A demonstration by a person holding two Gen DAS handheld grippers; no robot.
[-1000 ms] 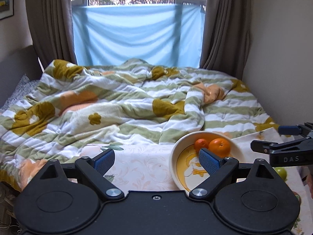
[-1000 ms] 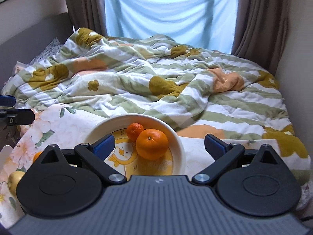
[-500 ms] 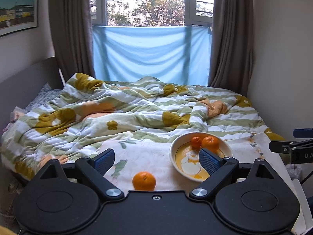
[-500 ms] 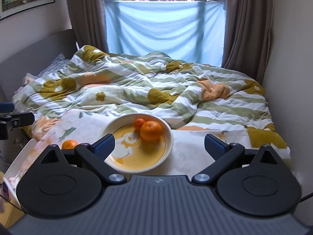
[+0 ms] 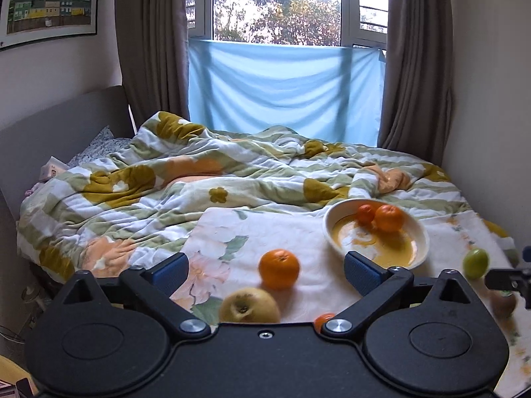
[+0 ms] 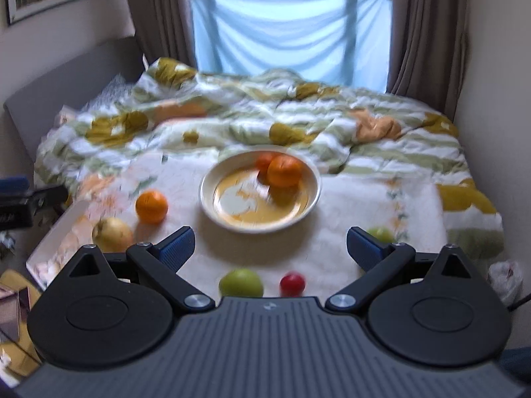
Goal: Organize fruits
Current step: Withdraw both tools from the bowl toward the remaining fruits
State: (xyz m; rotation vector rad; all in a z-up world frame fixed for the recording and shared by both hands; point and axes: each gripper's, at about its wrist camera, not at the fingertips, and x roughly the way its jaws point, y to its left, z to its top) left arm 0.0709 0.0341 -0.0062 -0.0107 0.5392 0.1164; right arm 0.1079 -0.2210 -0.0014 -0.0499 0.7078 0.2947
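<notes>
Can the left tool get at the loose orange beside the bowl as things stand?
Probably yes. The left tool is open and empty, and the loose orange lies straight ahead between its fingers on the floral cloth, apart from the bowl. Only the yellow apple sits nearer.

Left gripper (image 5: 265,270) was held level, jaws spread wide and empty. Right gripper (image 6: 270,243) was likewise spread wide and empty, fingers pointing toward twelve o'clock.

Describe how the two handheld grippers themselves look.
The left gripper has a smooth black body, two round black discs, silver pivot screws, and black fingers tipped with ribbed blue pads. The right gripper matches, but its body is ribbed dark grey with a small pale logo. No cables or sleeves show.
</notes>
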